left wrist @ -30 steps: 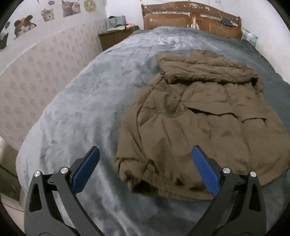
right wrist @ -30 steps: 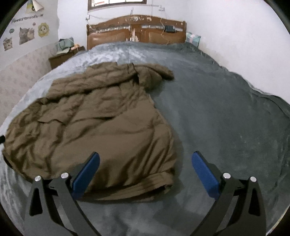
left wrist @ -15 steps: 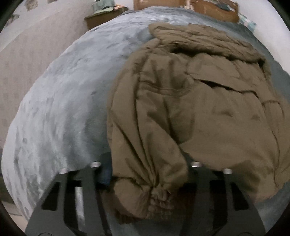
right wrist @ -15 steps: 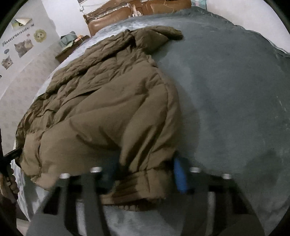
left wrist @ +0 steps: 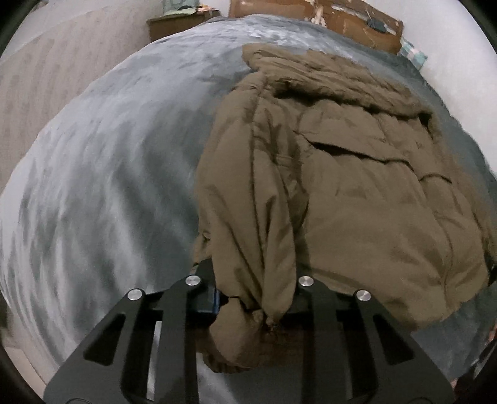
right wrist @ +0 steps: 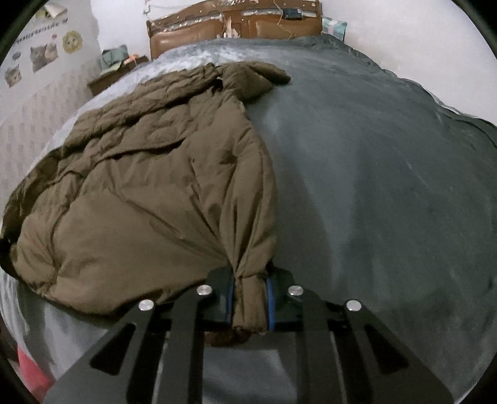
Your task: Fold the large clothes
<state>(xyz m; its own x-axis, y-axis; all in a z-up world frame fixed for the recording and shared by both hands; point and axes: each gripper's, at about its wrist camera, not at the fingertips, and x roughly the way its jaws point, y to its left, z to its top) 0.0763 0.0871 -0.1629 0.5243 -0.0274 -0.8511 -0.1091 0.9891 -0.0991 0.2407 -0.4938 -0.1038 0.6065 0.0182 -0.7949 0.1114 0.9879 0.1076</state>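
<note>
gripping hem corners of brown jacket point(left wrist: 341, 192) spread on grey bed point(left wrist: 108, 186), collar toward headboard point(right wrist: 236, 25). left gripper point(left wrist: 248, 301) closed tight on bunched near-left corner; right gripper point(right wrist: 248, 298) clamped on near-right corner, blue pads of fingers point(right wrist: 269, 298) pressing fabric. judgement: fold step just starting. lift both corners together, level, high enough to clear padded bulk, carry toward collar, keep hem taut between hands. risk: thick fabric slipping from grip, uneven fold.

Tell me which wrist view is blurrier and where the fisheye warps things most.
Left wrist view: the grey blanket smears with motion blur. Right wrist view: sharper, jacket creases crisp. Both views: the bed bulges round and corners go black.
</note>
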